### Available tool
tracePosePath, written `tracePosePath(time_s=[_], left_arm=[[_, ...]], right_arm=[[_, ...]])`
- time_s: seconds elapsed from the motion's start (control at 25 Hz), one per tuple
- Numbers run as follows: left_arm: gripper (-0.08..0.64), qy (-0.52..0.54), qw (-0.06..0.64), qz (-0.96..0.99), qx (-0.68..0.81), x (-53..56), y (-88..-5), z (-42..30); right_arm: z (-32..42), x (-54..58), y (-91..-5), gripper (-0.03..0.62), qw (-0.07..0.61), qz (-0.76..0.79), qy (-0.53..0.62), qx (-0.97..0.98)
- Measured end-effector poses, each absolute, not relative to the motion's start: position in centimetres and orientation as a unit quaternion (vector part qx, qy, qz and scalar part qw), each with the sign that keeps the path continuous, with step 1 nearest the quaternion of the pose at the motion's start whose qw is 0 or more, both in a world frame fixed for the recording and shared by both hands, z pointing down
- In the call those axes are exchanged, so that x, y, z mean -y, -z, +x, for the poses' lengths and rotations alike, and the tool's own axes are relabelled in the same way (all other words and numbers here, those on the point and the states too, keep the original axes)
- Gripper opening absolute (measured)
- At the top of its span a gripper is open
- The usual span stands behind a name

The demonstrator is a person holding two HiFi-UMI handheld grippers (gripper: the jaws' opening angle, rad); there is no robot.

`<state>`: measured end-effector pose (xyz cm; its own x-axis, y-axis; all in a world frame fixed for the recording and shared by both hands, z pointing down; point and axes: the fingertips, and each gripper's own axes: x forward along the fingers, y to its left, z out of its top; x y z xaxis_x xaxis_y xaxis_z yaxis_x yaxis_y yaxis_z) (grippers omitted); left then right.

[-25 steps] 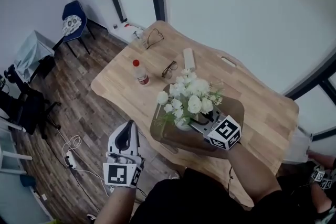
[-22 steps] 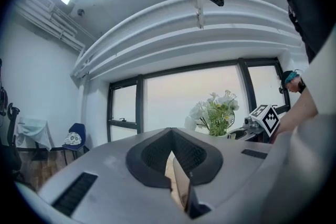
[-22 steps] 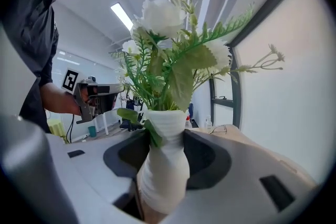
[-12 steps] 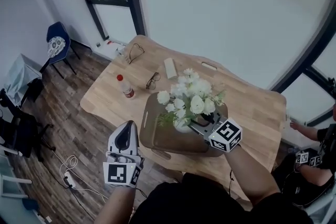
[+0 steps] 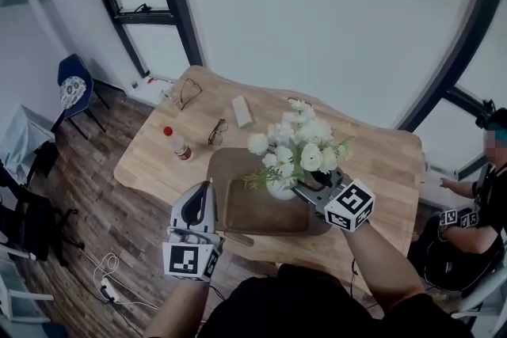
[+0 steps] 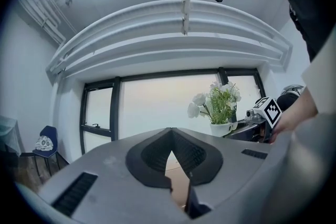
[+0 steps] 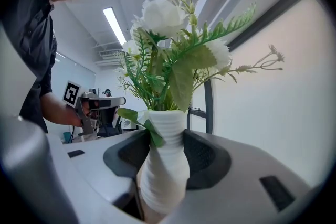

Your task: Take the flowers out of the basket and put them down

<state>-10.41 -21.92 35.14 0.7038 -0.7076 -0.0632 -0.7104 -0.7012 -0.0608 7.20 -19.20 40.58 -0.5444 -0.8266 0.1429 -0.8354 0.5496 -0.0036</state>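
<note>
White flowers (image 5: 297, 146) with green leaves stand upright in a ribbed white vase (image 7: 163, 165). My right gripper (image 5: 310, 187) is shut on the vase's body, and both dark pads press its sides in the right gripper view. The vase hangs over the right part of the brown basket (image 5: 238, 206) on the wooden table (image 5: 380, 162). My left gripper (image 5: 202, 198) is at the basket's near left edge, shut with nothing in it. The left gripper view has the flowers (image 6: 218, 99) to the right, beyond its closed fingertips (image 6: 170, 136).
On the table's far left are a red-capped bottle (image 5: 176, 143), two pairs of glasses (image 5: 215, 131), (image 5: 188, 93) and a small white box (image 5: 242, 111). A blue chair (image 5: 73, 87) stands by the left wall. Another person (image 5: 475, 210) sits at the right.
My right gripper has lifted the vase of flowers a little over the basket. The left gripper has come in closer to the basket's near left edge.
</note>
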Motion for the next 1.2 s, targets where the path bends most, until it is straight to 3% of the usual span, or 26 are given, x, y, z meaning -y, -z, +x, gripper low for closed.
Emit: tracePosePath(time_s=[0.44,0.76,1.2], left_arm=[[0.005,-0.03,0.039,-0.947,-0.317,22.3,-34.4,-7.4],[0.005,-0.036,0.04,-0.963,-0.265,20.7,-34.5,-0.1],[0.005,-0.045,0.037,-0.976,-0.209,19.3,-34.2,5.3]], right_arm=[[9.5,16.9,-38.0,0.221,0.056,0.532,-0.019,0.845],[16.3,13.1,-36.5,0.221,0.025,0.575,-0.014,0.818],[21.4,9.2,-36.0,0.221,0.042,0.63,-0.01,0.775]])
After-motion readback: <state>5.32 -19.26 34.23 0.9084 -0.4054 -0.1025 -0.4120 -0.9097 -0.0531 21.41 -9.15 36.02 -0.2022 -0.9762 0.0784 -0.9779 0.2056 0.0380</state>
